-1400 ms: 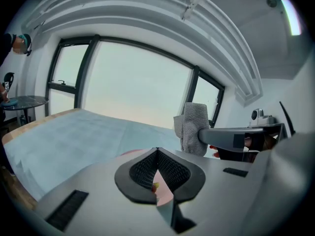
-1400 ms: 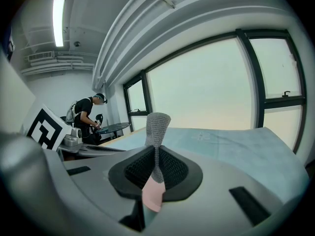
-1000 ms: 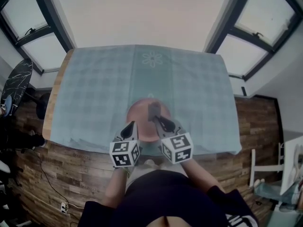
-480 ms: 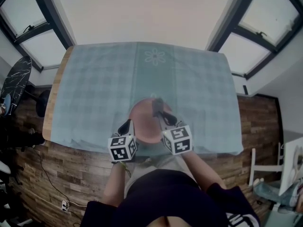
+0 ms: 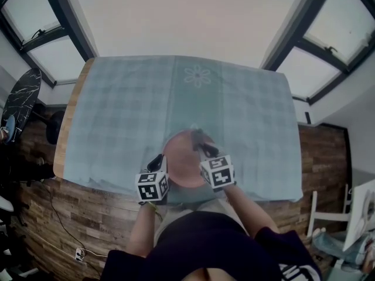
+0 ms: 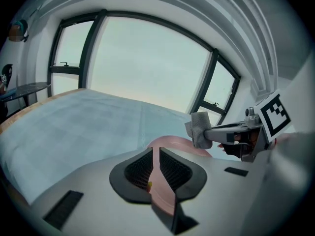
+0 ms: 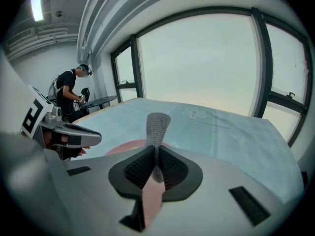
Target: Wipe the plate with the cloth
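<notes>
The pink plate is near the table's front edge, low over the tablecloth. My left gripper is at its left rim. In the left gripper view the plate's rim runs between the left gripper's jaws. They have just been opening and stand a narrow gap apart. My right gripper is over the plate's right side, shut on a folded grey cloth that sticks up out of its jaws. The cloth also shows in the left gripper view, above the plate.
A light blue checked tablecloth with a flower motif covers the table, whose wooden edge shows at the left. Windows ring the far side. A person stands at another table. A white chair is at the right.
Both grippers have sunk together with the plate, toward the tablecloth and the table's front edge. The cloth stays in the right gripper.
</notes>
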{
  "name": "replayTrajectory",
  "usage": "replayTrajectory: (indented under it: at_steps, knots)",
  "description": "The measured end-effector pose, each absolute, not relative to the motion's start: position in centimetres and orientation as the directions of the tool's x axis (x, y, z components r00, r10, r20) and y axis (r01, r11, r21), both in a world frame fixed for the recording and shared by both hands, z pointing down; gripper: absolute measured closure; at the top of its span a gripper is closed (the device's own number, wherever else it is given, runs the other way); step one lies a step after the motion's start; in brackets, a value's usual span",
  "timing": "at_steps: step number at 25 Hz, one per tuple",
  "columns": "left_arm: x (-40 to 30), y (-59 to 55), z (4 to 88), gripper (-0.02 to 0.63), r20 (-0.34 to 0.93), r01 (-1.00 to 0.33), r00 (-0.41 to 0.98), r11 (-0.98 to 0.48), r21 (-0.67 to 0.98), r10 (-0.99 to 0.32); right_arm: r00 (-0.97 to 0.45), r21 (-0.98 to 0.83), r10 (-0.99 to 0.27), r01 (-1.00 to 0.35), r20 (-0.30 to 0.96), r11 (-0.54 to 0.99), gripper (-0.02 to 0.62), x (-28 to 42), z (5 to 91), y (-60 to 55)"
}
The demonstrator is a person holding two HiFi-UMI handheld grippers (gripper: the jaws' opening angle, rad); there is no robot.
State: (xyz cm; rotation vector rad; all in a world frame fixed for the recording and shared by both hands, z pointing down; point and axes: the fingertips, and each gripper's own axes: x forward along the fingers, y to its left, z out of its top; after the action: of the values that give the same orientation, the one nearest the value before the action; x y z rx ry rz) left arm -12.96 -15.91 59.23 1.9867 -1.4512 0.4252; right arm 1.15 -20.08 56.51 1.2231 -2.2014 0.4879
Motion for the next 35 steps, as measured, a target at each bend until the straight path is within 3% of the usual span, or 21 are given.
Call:
replayTrajectory:
  at_steps: [7,27,35]
  knots:
    - [-13.0,-16.5,62.0,0.477,0.64,-0.922,0.372,-0.189,0.338,-0.672,-0.403,-0.039,-0.598,-0.849,0.693,0.527,0.56,0.6,59.5,-21.4]
    - [-13.6,-16.4,66.9,0.481,0.739,-0.941,0.334,-0.163,0.296,-0.585,-0.311,0.024,-0.519,-0.841,0.796,0.54,0.56,1.4,64.9,-23.6]
    - [-13.4,-16.3,67.3,0.541,0.738,-0.942,0.333,-0.164,0.294,-0.587,-0.28,0.04,-0.496,-0.841,0.822,0.54,0.56,1.1,66.2,-23.7]
